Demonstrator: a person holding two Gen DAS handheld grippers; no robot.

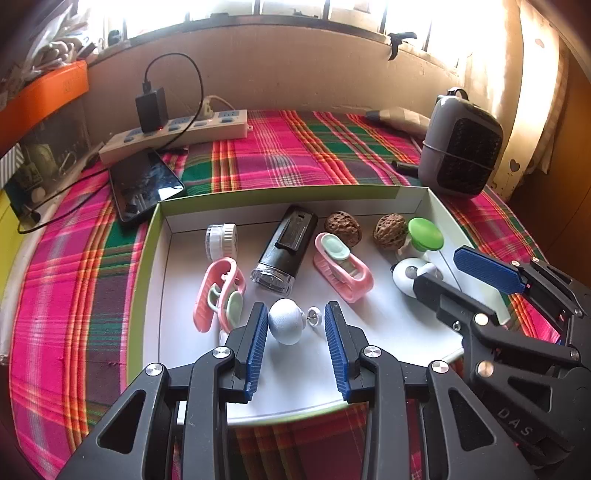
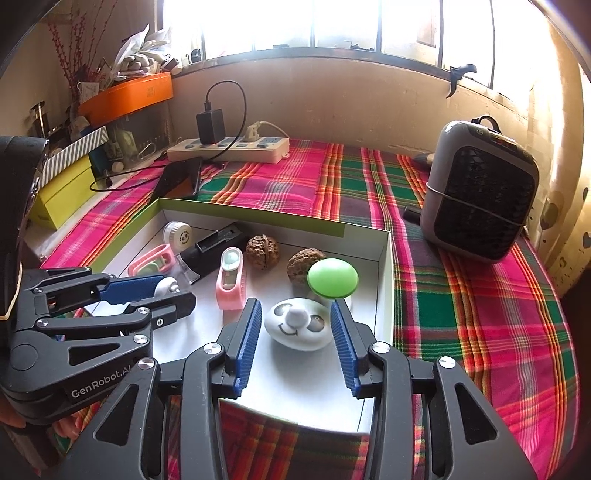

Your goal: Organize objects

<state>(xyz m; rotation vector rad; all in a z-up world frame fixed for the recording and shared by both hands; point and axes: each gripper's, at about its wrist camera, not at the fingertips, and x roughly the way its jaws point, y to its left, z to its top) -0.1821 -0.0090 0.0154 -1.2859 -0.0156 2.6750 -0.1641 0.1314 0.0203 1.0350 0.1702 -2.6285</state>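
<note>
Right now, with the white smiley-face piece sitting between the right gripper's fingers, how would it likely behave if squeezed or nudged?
The white smiley-face piece looks like a smooth, rounded pebble shape, so it may slip out of the right gripper. Its flattish underside probably keeps it from rolling far. It looks rigid. The box wall beside it would likely stop a sideways slide.

Bright barred window [image 2: 332, 26] above beige wall [image 2: 351, 99], plaid-covered table [image 2: 461, 295].

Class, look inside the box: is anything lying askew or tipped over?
Yes. The black cylinder lies on its side, slanted across the box, and one pink clip lies tilted near the left wall. Nothing looks spilled or broken.
</note>
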